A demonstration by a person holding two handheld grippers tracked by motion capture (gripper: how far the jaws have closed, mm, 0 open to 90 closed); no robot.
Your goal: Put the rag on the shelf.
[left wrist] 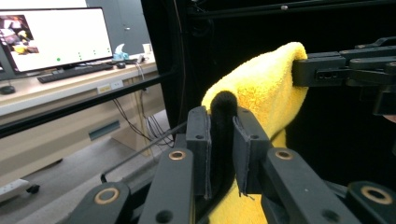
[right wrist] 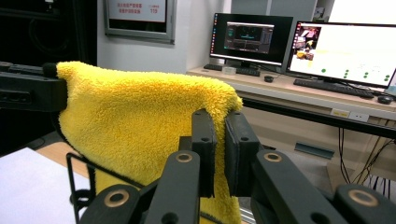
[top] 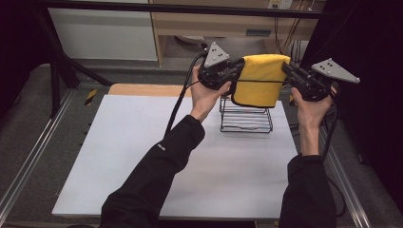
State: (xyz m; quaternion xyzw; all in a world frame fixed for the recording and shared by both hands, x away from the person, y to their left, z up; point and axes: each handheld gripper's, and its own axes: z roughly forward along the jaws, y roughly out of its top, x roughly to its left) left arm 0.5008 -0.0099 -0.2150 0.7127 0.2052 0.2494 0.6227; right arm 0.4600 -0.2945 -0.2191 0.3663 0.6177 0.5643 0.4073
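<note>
A fluffy yellow towel (top: 260,78) hangs stretched between both grippers above a black wire rack (top: 246,116) at the back right of the white table. My left gripper (top: 239,66) is shut on the towel's left top corner; the pinched yellow towel (left wrist: 261,93) rises beyond its jaws. Over at the other top corner my right gripper (top: 288,67) is shut on the cloth, and in the right gripper view the yellow towel (right wrist: 140,121) drapes leftward to the other gripper (right wrist: 28,91). The towel's lower edge hangs over the rack's top wire (right wrist: 93,170).
The white table top (top: 142,156) spreads to the left and front of the rack. A wooden strip (top: 147,89) lies along its far edge. Beyond the table stand a desk with monitors (right wrist: 345,51) and a keyboard. Black frame bars (top: 180,8) cross overhead at the back.
</note>
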